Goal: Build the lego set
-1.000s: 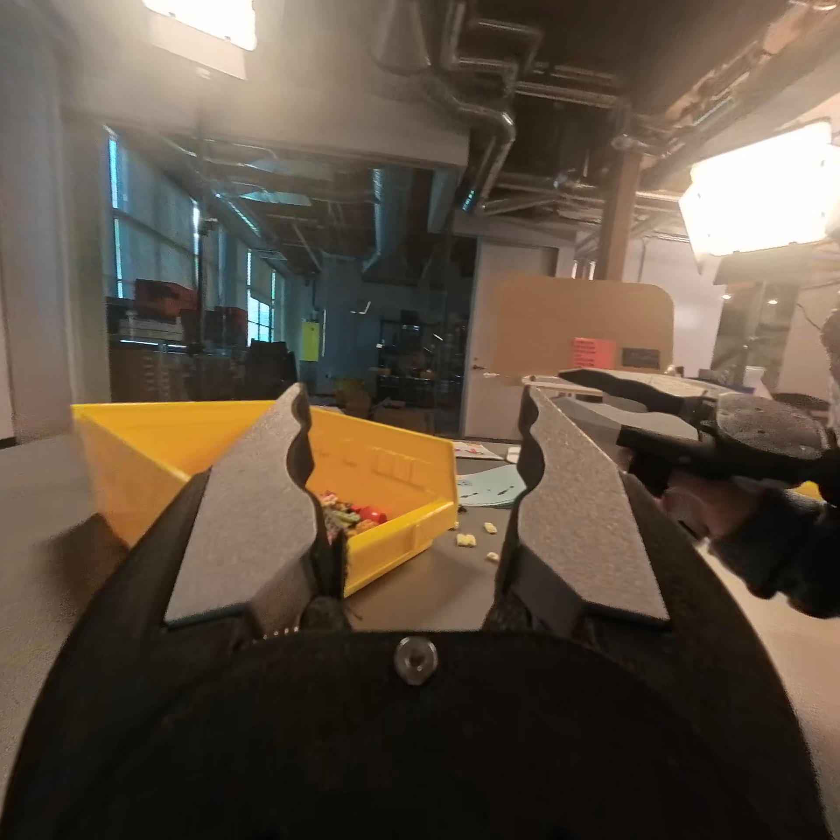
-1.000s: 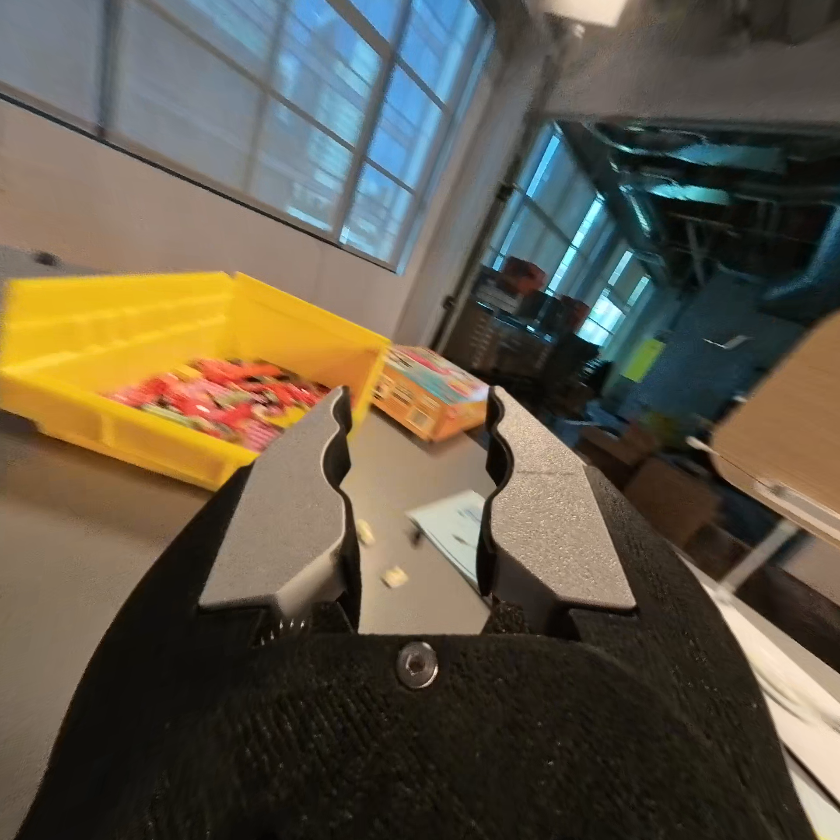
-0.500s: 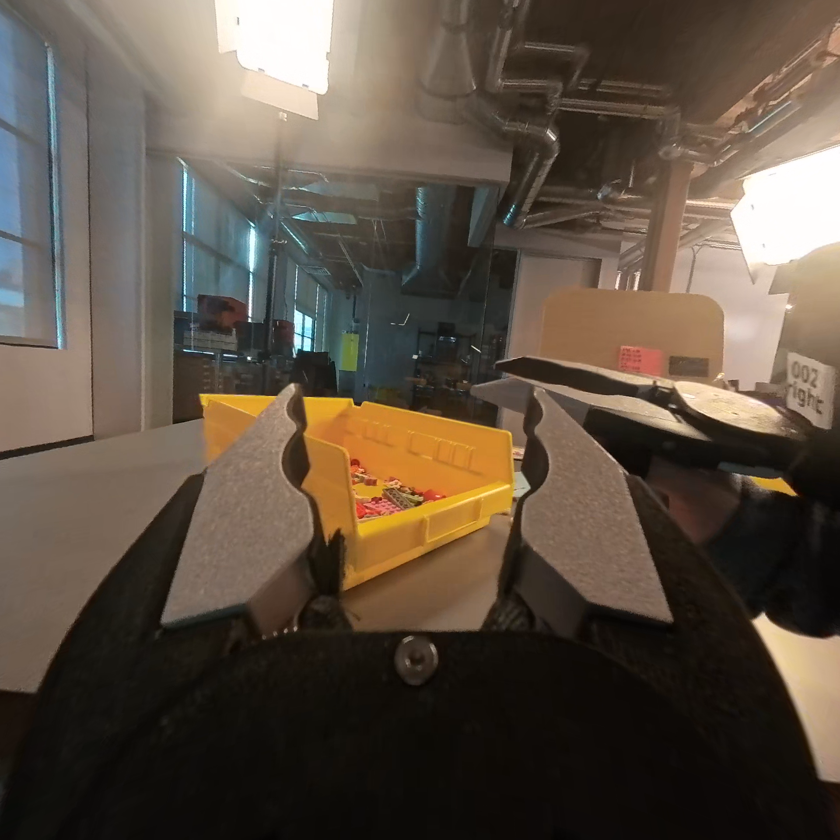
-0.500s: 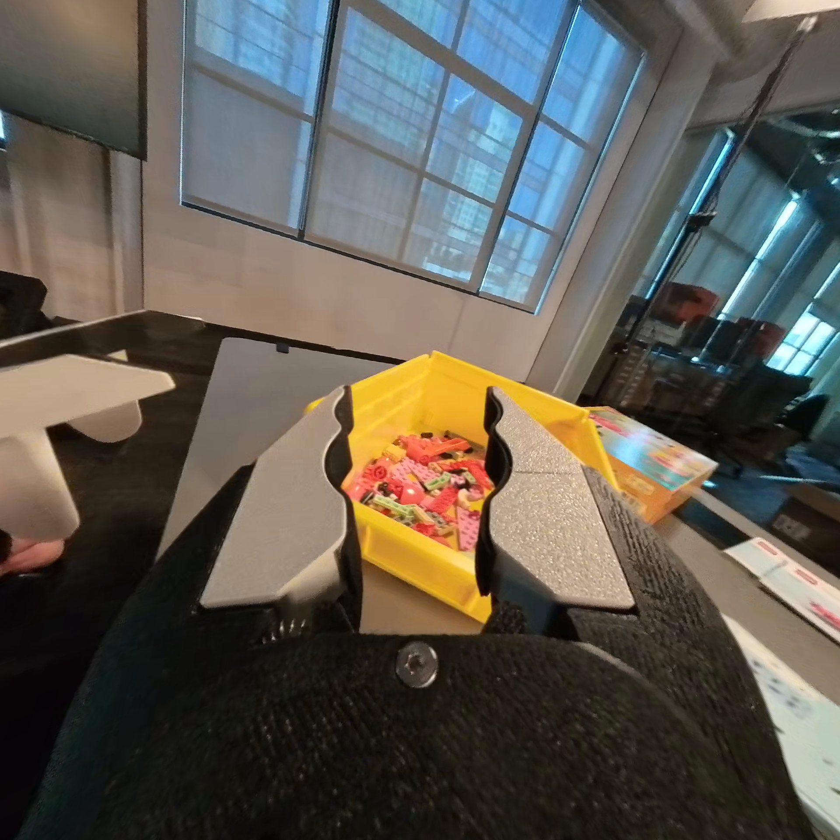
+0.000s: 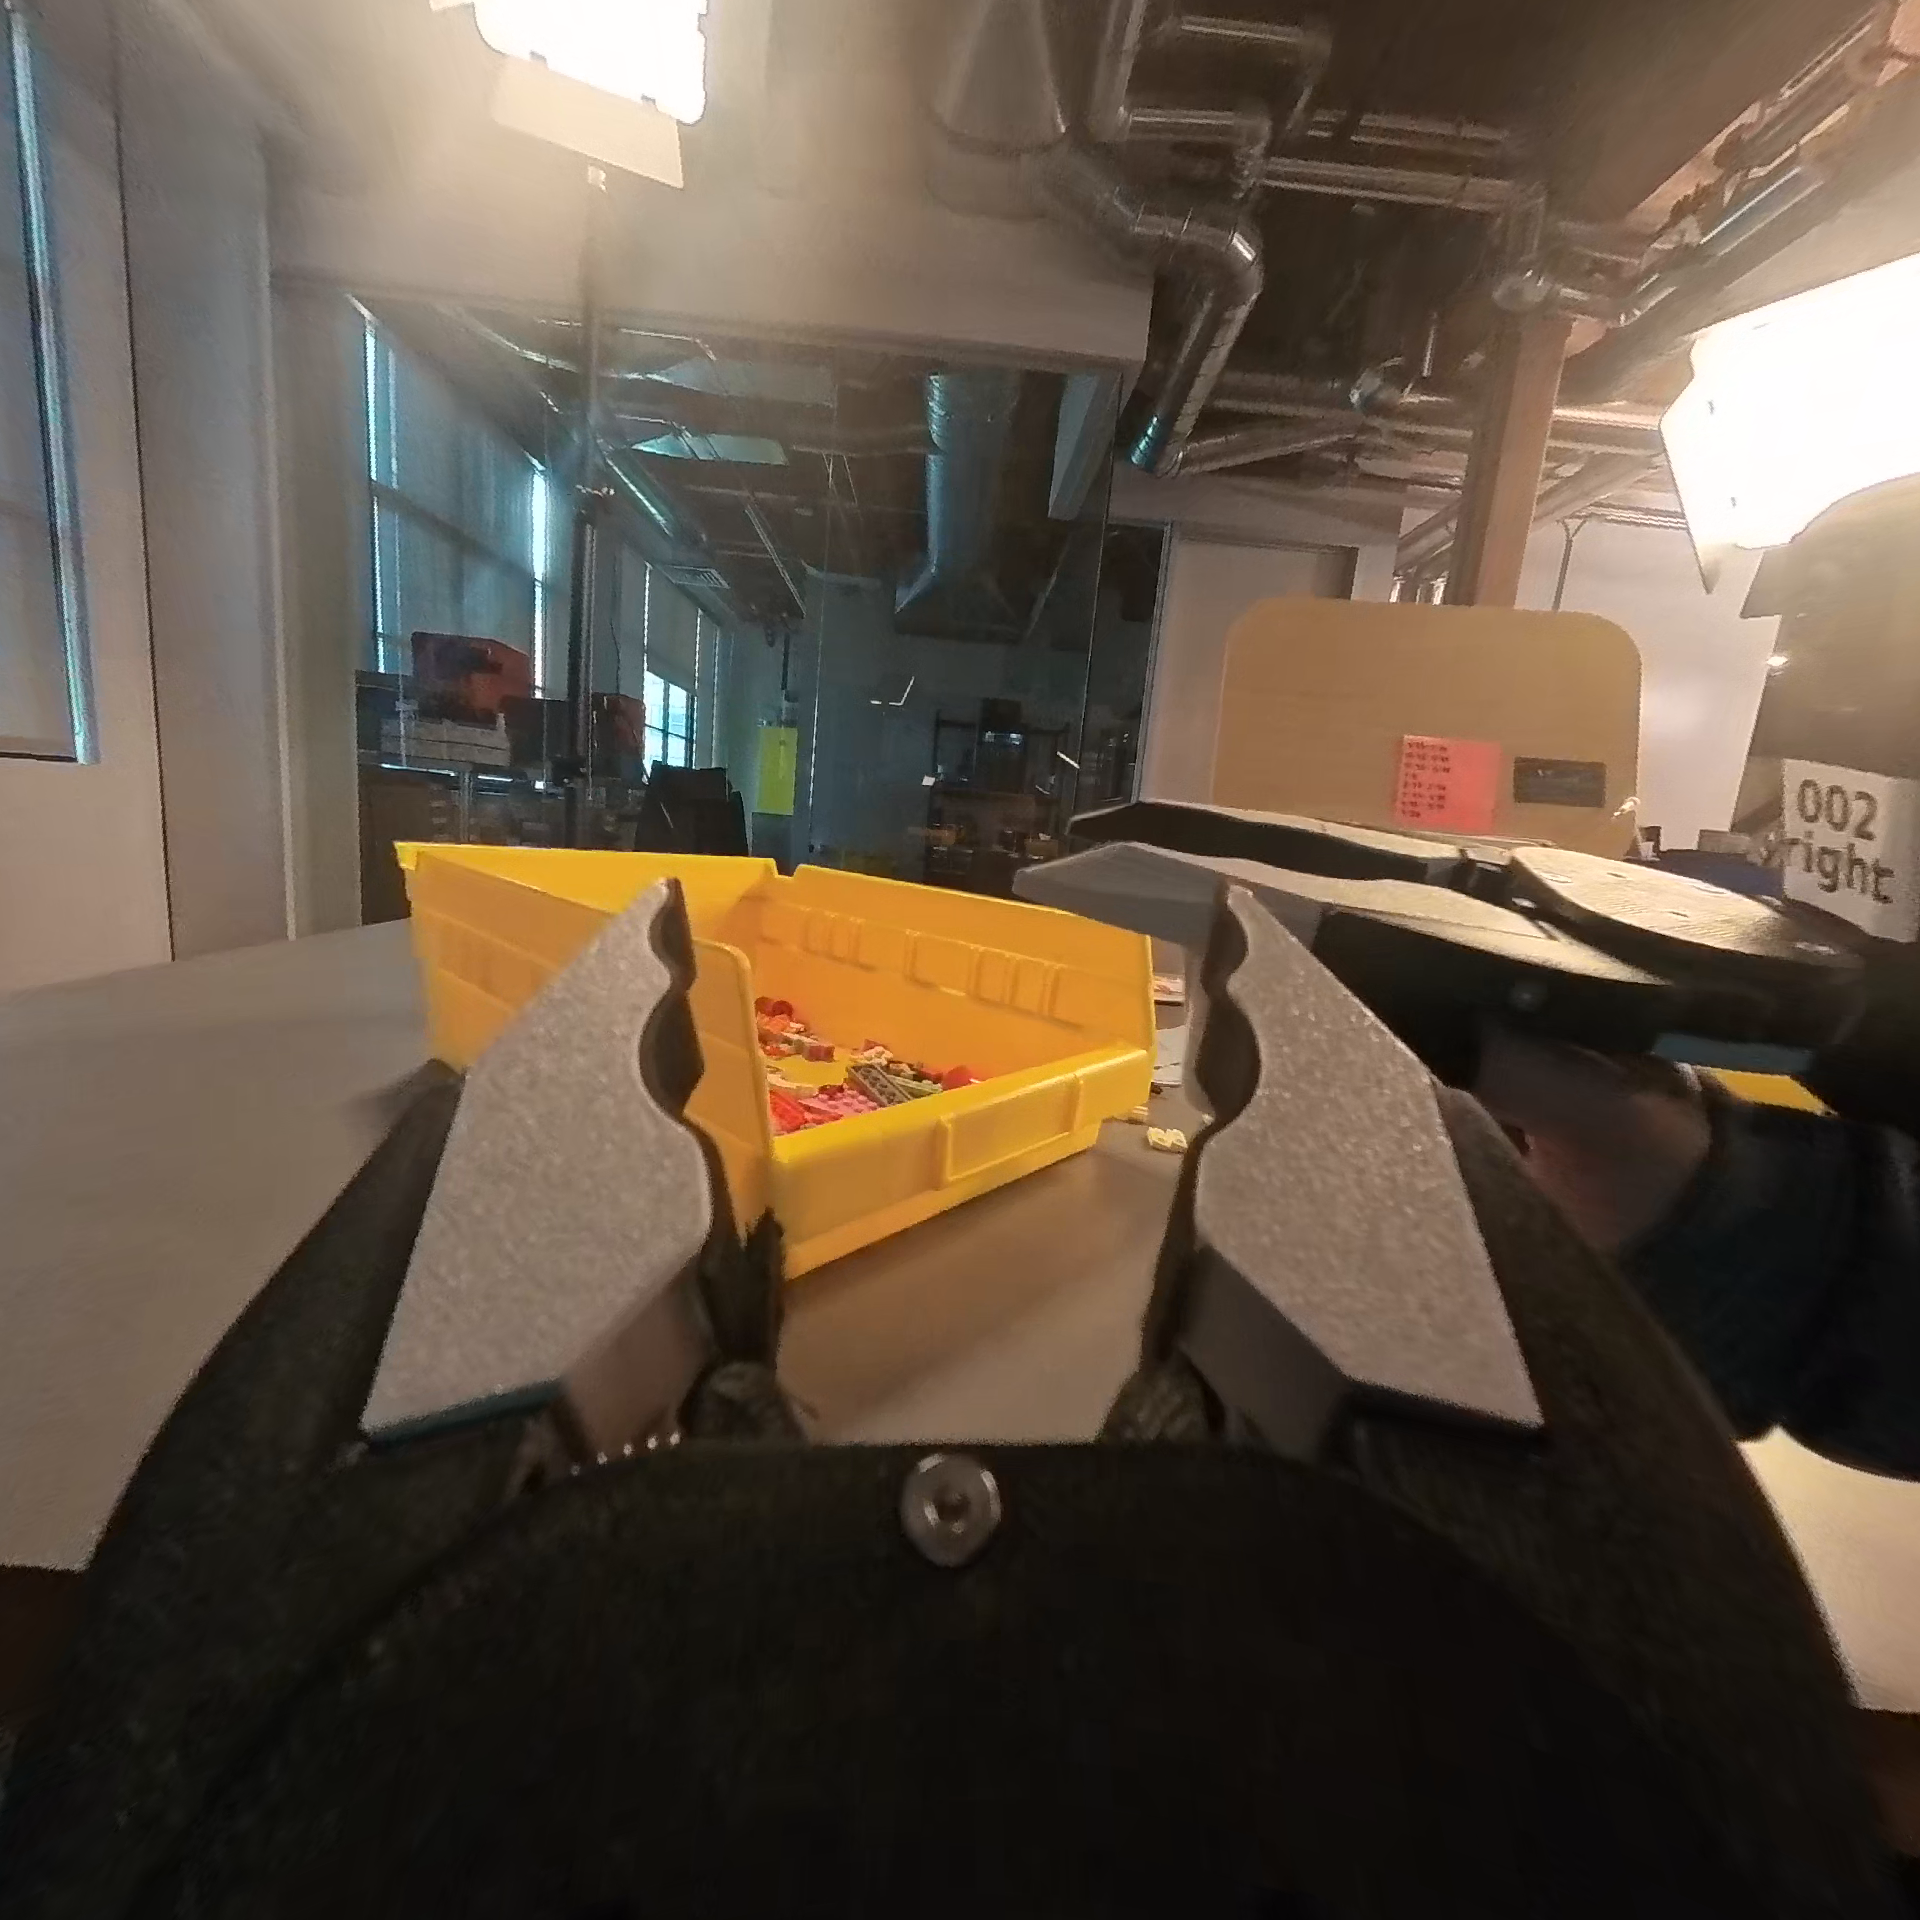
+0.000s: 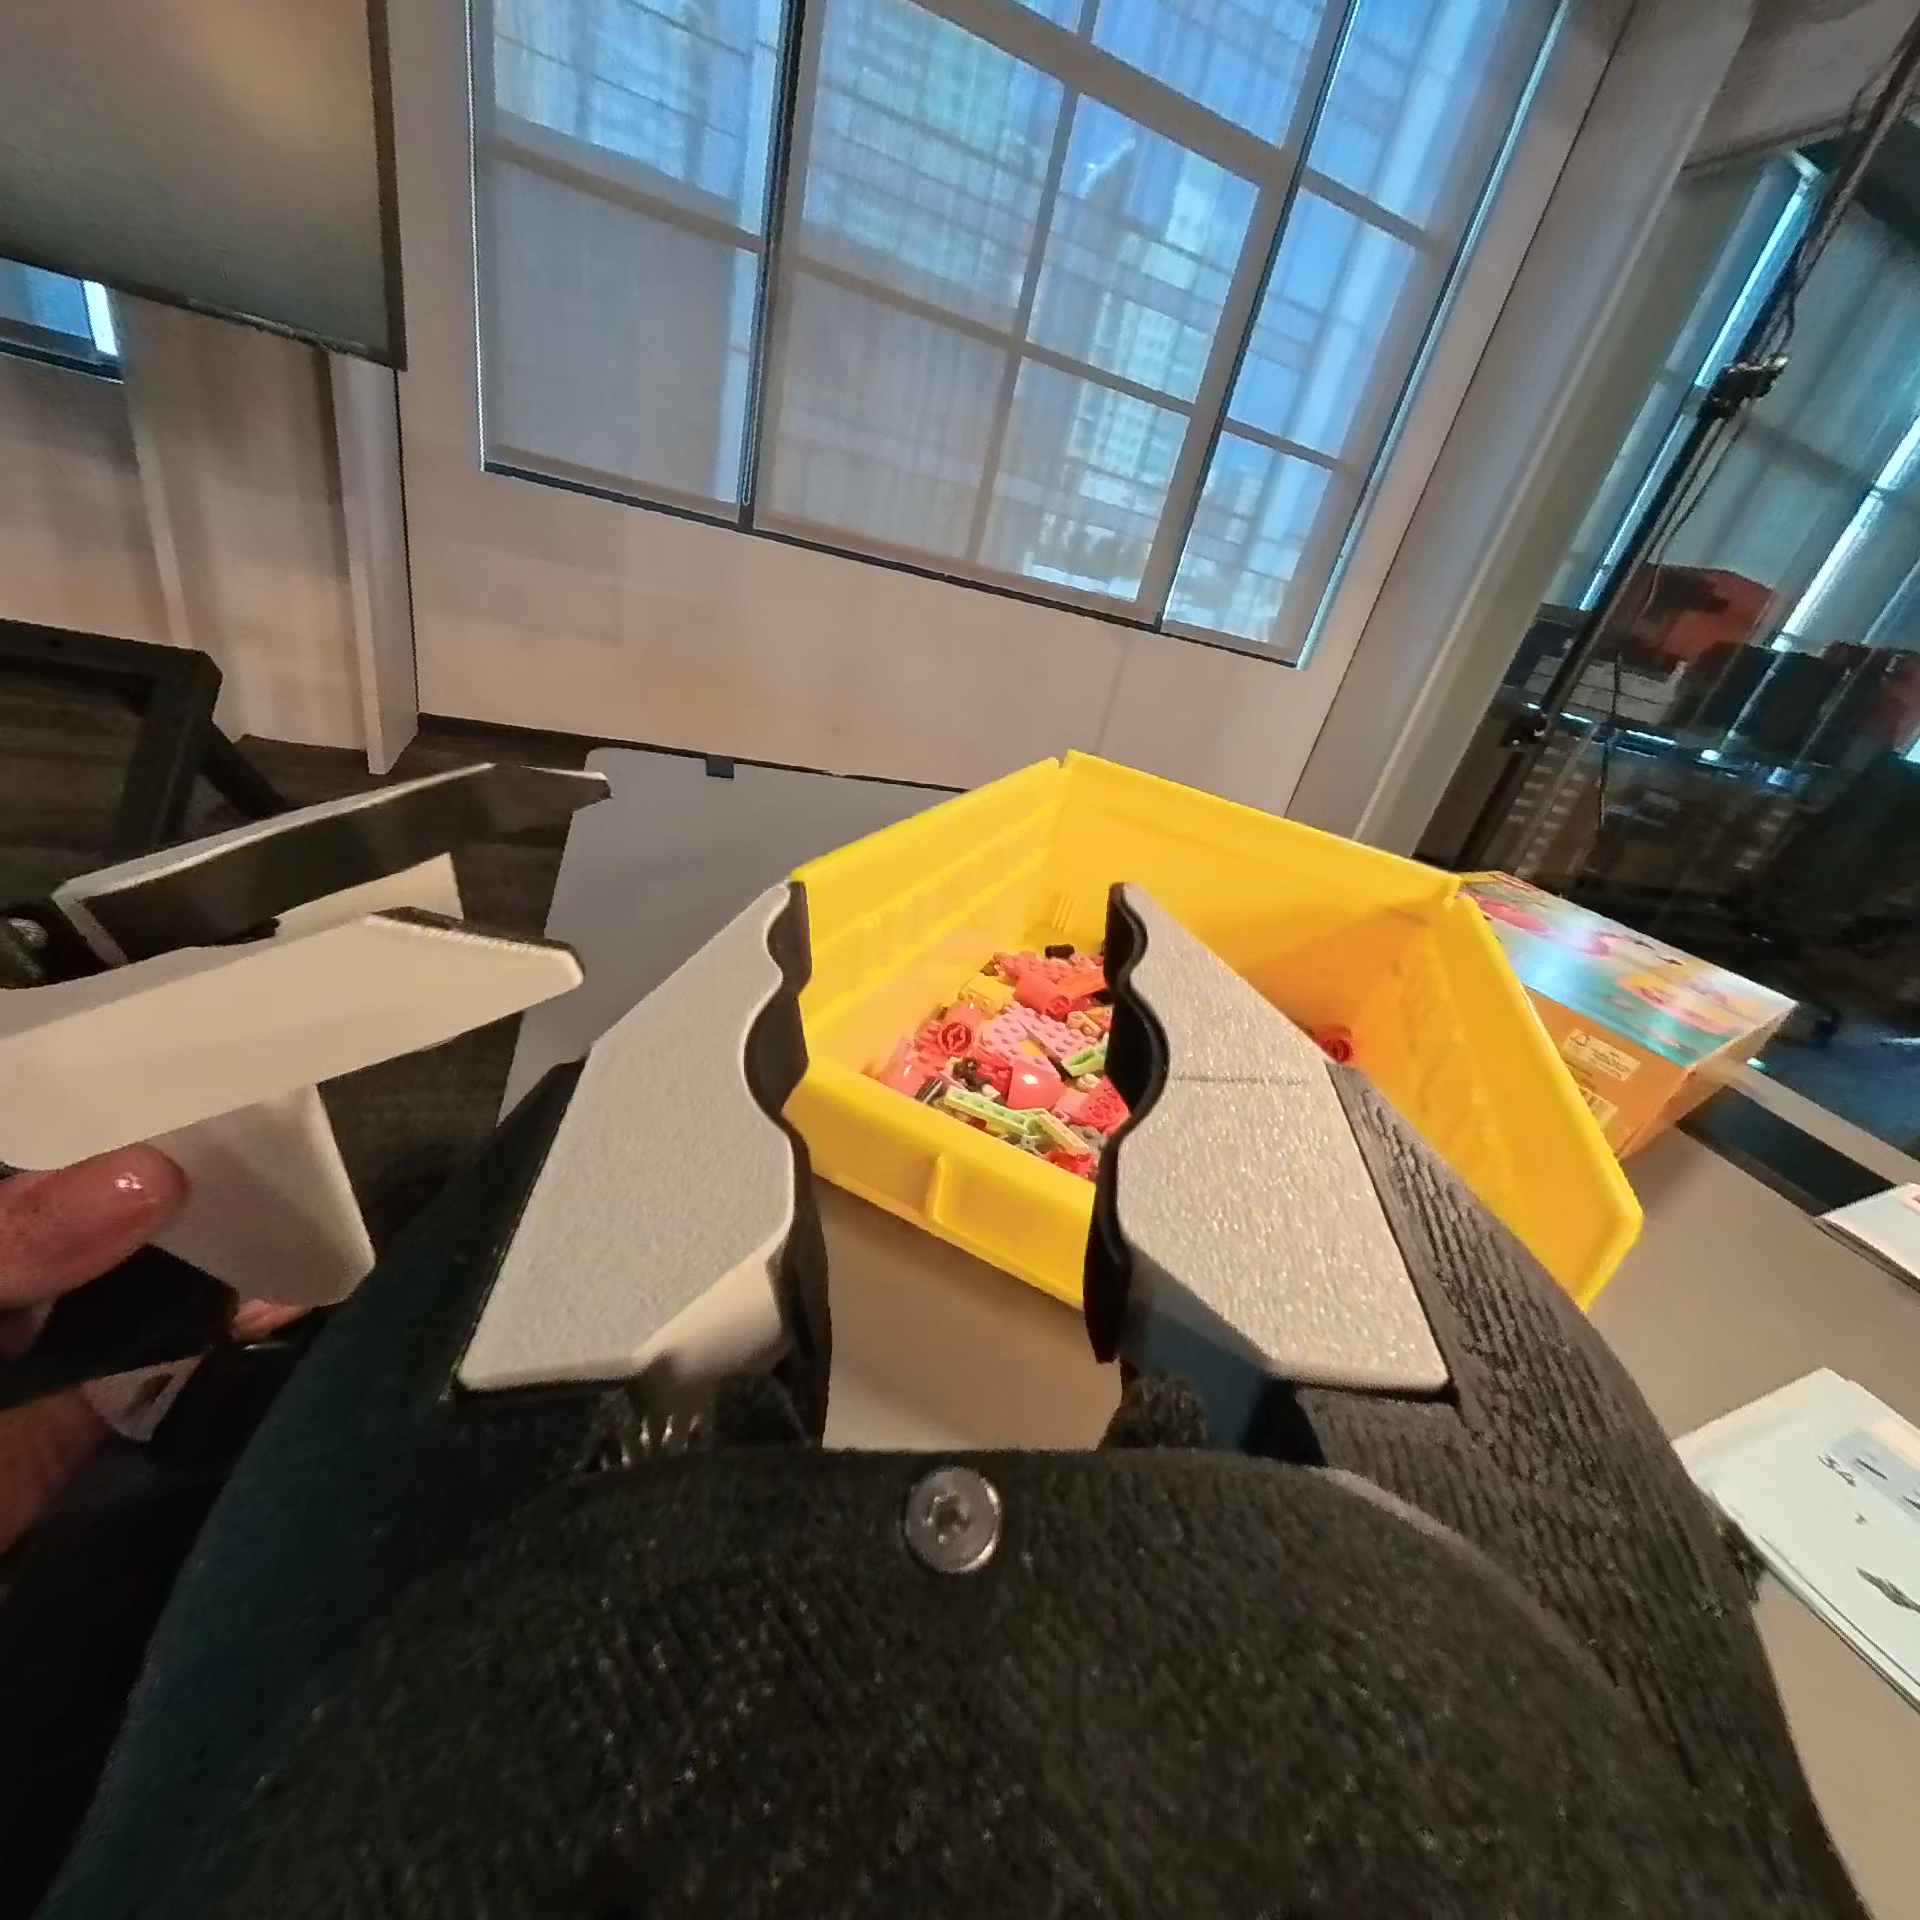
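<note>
A yellow bin [image 5: 1023, 1148] stands on the grey table [image 5: 187, 1122] and holds several small red, pink and green bricks [image 5: 862, 1081]. My left gripper [image 5: 951, 914] is open and empty, raised just short of the bin's near edge. My right gripper [image 6: 954, 914] is open and empty too, raised before the same bin [image 6: 1496, 1205], with the bricks [image 6: 1013, 1060] showing between its fingers. The right gripper also shows in the left wrist view [image 5: 1195, 883], at the right beside the bin. The left gripper shows in the right wrist view [image 6: 343, 935], at the left, held by a hand [image 6: 83, 1210].
A colourful orange toy box [image 6: 1631, 1013] lies beyond the bin. Printed sheets [image 6: 1818, 1496] lie on the table at the right. A few small pale bricks [image 5: 1164, 1138] lie loose on the table beside the bin. Windows, shelving and a wooden board stand in the background.
Both views have swung toward the yellow bin, which now sits centred between each gripper's fingers. The right gripper has come in beside the left. Both stay open and empty.
</note>
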The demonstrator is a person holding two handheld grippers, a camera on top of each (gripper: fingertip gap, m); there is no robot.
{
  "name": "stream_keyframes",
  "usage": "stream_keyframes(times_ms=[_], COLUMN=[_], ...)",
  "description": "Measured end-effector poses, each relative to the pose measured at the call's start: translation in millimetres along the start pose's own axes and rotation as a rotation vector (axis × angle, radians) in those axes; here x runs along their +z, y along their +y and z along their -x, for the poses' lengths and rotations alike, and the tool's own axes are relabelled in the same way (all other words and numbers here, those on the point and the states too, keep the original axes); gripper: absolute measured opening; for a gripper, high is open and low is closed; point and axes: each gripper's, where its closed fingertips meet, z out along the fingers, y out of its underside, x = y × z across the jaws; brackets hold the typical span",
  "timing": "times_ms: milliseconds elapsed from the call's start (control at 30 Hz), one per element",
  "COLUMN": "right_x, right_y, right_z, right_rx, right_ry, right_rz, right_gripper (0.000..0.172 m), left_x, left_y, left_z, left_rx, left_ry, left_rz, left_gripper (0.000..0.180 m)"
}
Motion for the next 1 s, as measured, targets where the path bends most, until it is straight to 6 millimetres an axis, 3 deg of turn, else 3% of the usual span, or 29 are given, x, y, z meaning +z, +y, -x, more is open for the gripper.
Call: stream_keyframes(times_ms=[267,600,1000], right_x=[-1,4,8], right_y=[5,6,2], right_z=[5,14,19], right_rx=[0.005,-0.002,-0.012], right_ry=[-0.025,-0.051,-0.065], right_rz=[0.018,0.031,0.031], right_gripper=[0.051,0.049,0.048], left_x=[-1,-7,-7], left_y=[3,-6,-4], left_z=[5,29,29], left_rx=[-0.023,-0.038,-0.044], left_ry=[-0.009,-0.072,-0.069], left_rz=[0.000,-0.050,-0.047], left_gripper=[0.098,0.099,0.098])
